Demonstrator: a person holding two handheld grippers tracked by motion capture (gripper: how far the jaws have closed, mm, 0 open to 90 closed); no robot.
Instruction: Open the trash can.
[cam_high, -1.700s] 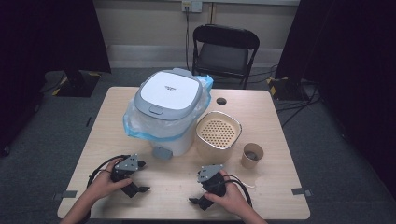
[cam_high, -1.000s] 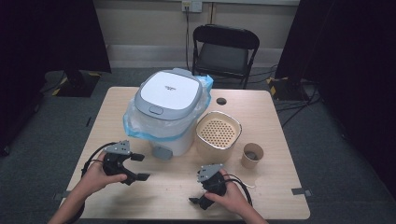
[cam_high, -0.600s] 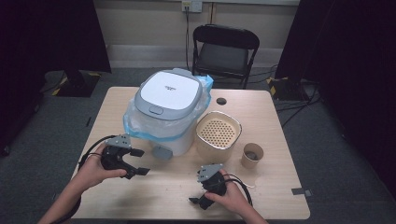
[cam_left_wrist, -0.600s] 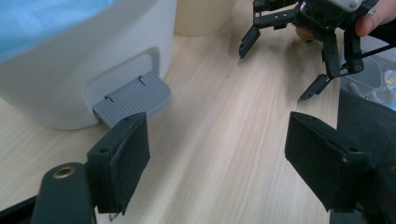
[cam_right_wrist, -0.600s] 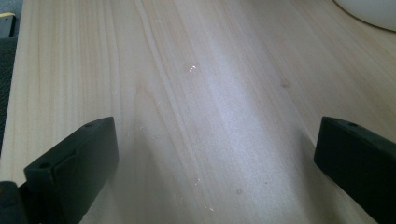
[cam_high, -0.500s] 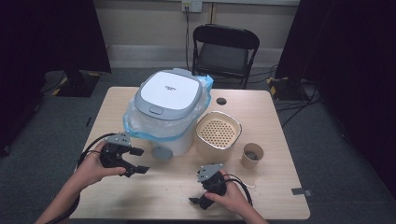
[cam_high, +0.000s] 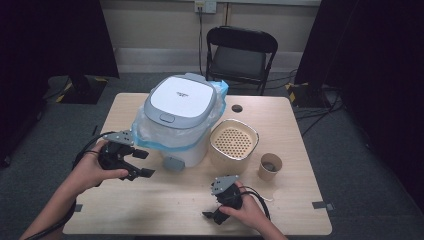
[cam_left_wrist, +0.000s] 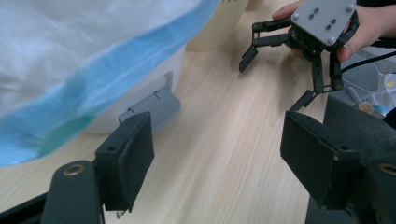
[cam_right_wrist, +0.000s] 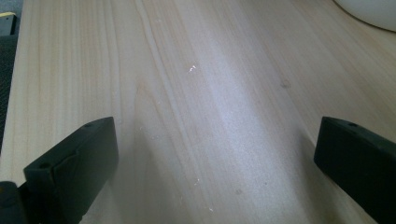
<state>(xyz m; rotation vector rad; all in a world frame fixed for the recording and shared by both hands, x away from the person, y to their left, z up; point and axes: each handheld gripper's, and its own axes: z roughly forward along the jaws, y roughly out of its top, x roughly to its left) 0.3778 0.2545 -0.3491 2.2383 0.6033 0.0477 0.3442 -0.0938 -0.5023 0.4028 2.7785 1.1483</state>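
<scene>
Now my left gripper (cam_high: 141, 164), at the frame's left, has its jaws apart, just narrowing on nothing, near the rice cooker (cam_high: 180, 120); my right gripper (cam_high: 211, 216), lower centre, gapes empty.

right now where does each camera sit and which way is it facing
High view: fixed above the person's side, looking forward and down on the table; both forearms, the left gripper and the right gripper show.
Left gripper view: rides the left gripper, looking along its open, empty jaws, which have just been closing, across the table at the appliance.
Right gripper view: rides the right gripper, looking down past open jaws at bare wood.
Shared: high and left gripper views both show the right gripper and bagged appliance.
</scene>
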